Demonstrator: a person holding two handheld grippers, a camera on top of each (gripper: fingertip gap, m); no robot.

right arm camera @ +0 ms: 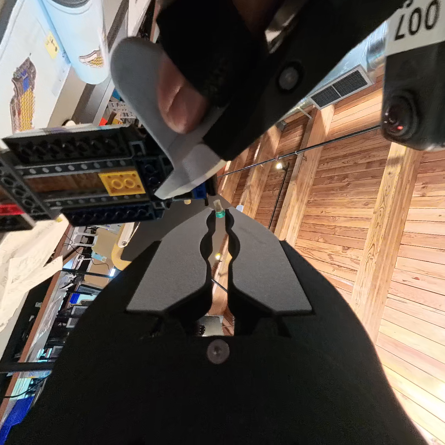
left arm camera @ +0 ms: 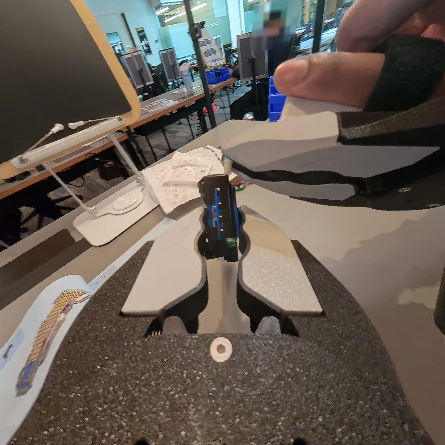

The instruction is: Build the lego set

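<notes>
We see a pale grey desk (left arm camera: 313, 228) set in a wide open-plan room. Behind it run long wood-topped tables (left arm camera: 183, 96) with blue bins (left arm camera: 216, 74) and upright grey panels on stands (left arm camera: 138, 68). A dark pole (left arm camera: 199, 72) rises near the middle — beyond it, pale walls and glass partitions under strip ceiling lights (left arm camera: 168, 18). The floor is dark carpet (left arm camera: 79, 183). In the right wrist view we find warm wooden planks and beams (right arm camera: 349, 216), a metal vent grille (right arm camera: 339, 90) and one small bright lamp (right arm camera: 278, 165).
</notes>
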